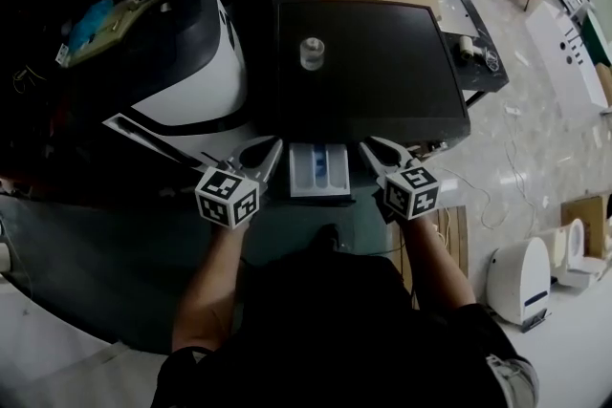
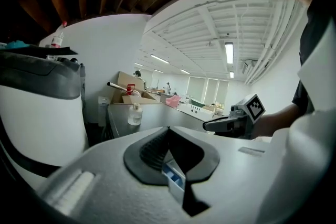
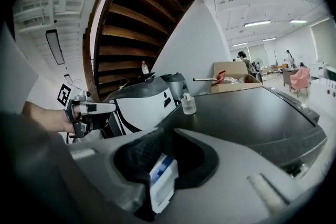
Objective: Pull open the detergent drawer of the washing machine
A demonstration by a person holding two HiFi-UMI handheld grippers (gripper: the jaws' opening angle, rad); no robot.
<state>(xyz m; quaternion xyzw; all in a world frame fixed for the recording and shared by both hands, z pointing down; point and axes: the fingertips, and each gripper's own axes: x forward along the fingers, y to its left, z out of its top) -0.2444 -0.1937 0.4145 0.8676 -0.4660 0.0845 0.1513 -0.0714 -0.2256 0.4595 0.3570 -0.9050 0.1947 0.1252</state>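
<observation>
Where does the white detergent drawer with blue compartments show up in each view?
Head view: the white detergent drawer with blue compartments is at lower centre, pulled out at the machine's front edge.
Left gripper view: bottom centre, low in the picture.
Right gripper view: bottom, a little left of centre.
Shared landmark: the small clear bottle standing on the dark washing machine top.
</observation>
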